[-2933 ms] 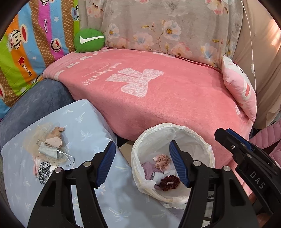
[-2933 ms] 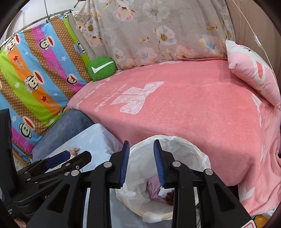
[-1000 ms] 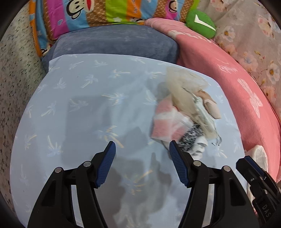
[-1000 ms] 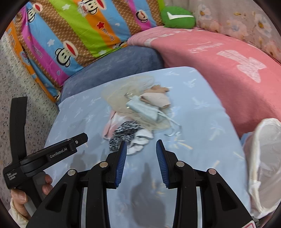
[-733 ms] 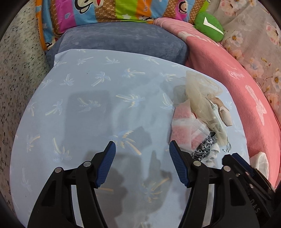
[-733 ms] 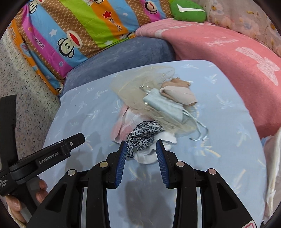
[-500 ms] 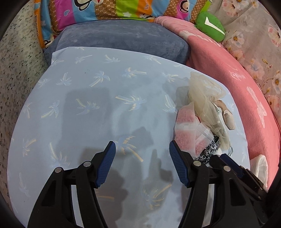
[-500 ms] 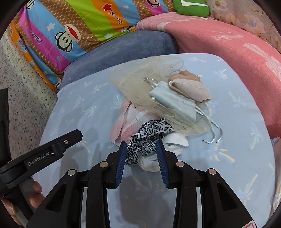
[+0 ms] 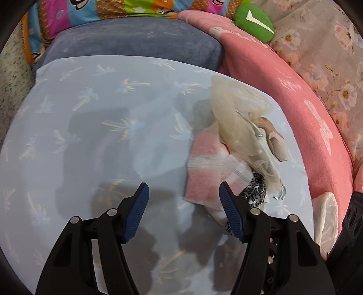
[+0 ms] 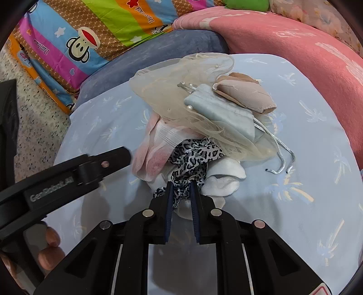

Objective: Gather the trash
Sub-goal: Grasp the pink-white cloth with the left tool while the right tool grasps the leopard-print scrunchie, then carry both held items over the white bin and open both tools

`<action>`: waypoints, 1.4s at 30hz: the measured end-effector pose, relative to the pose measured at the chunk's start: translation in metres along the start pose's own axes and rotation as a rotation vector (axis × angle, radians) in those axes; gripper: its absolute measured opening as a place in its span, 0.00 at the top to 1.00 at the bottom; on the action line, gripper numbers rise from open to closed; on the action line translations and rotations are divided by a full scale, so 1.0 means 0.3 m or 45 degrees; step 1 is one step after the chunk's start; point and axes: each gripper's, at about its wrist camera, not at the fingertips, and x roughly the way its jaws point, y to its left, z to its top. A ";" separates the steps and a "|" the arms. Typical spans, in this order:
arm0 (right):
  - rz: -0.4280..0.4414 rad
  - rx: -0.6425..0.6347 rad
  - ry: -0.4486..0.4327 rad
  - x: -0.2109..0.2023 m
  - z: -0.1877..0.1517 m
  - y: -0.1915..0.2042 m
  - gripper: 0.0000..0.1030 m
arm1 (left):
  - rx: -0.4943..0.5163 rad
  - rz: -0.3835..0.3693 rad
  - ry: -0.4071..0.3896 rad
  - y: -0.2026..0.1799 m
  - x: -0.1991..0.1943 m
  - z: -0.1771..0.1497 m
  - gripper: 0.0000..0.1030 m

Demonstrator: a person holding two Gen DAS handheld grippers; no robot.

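A pile of soft trash lies on the table's light blue palm-print cloth (image 9: 90,136): cream tulle (image 10: 181,90), a pale blue pouch (image 10: 222,113), a beige piece (image 10: 245,95), a pink and white cloth (image 10: 154,154), a white sock (image 10: 224,177) and a leopard-print cloth (image 10: 192,156). My right gripper (image 10: 181,192) is closing at the pile's near edge, and its blue pads pinch the leopard-print cloth. The left gripper (image 9: 183,197) hovers open over bare tablecloth just left of the pile (image 9: 238,147), nothing between its pads.
A white-lined trash bin (image 9: 326,211) peeks in at the table's right edge. A pink blanket (image 9: 295,102), a grey-blue cushion (image 9: 136,40), a striped cartoon quilt (image 10: 90,34) and a green pillow (image 9: 251,20) ring the table's far side. Speckled floor (image 10: 34,113) lies left.
Both grippers swung from the bin to the table and came down toward the pile. The right jaws narrowed onto the leopard-print cloth; the left jaws kept their width.
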 end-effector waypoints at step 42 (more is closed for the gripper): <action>0.042 0.066 -0.442 -0.641 -0.032 -0.132 0.87 | 0.163 -0.201 -0.190 -0.296 -0.312 -0.054 0.89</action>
